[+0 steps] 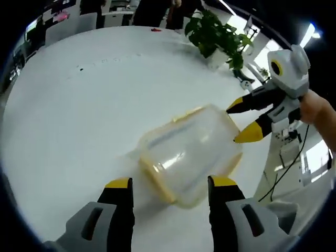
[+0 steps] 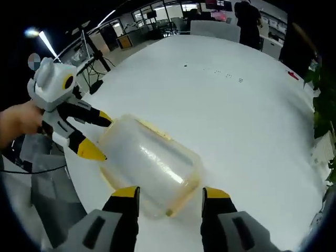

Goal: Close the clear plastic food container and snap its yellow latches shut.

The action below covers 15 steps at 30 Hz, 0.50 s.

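Observation:
The clear plastic container [image 1: 189, 152] with yellow trim rests on the white table [image 1: 79, 115], a little blurred. In the left gripper view its near end, edged by a yellow rim [image 1: 157, 181], sits between the spread jaws of my left gripper [image 1: 170, 185], which is open. My right gripper [image 1: 242, 122] comes in from the right, open, with its yellow tips at the container's far end. In the right gripper view the container [image 2: 149, 163] reaches between the jaws of the right gripper [image 2: 170, 193]; the left gripper [image 2: 98, 135] stands open at the other end.
A potted plant [image 1: 215, 34] stands at the table's far edge, also seen as leaves [image 2: 323, 100]. A hand [image 1: 317, 107] holds the right gripper. Floor, cables and stands [image 2: 86, 65] lie past the table edge. Chairs and people are far behind.

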Tool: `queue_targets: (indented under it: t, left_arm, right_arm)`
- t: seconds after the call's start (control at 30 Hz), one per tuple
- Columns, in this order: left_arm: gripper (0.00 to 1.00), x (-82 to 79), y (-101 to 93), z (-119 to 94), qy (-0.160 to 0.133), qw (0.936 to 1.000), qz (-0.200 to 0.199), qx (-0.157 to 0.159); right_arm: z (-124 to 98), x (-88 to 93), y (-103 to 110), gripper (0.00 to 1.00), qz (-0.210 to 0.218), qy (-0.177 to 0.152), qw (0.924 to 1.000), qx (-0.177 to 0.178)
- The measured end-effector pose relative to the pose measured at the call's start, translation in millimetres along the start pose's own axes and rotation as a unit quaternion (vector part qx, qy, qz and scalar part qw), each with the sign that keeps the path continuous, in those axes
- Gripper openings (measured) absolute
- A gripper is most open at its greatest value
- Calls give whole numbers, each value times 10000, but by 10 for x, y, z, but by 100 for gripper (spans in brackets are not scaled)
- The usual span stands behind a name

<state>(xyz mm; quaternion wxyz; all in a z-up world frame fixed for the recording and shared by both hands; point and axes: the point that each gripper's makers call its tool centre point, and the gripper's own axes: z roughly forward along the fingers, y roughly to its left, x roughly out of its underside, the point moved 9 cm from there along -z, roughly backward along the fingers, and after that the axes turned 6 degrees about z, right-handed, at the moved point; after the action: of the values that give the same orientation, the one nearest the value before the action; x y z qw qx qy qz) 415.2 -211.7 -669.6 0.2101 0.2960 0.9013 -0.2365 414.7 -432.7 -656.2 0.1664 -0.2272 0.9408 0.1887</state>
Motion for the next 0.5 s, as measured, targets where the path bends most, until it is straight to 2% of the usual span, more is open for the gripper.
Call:
queue_targets:
  t: [0.07, 0.1, 0.27, 0.5]
  left_arm:
    - [53, -10, -13, 17, -1, 9999, -86, 59]
    - [51, -11, -25, 27, 10, 9997, -228, 131]
    - [49, -20, -39, 44, 24, 9996, -259, 141]
    - [47, -35, -47, 55, 61, 9996, -228, 163]
  right_arm:
    - [31, 37, -3, 44, 140, 108, 9998, -61]
    - [31, 19, -3, 43, 408, 13, 9991, -137]
    - [47, 1, 18, 41, 418, 91, 9989, -187]
    - [56, -22, 60, 40, 421, 176, 9989, -60]
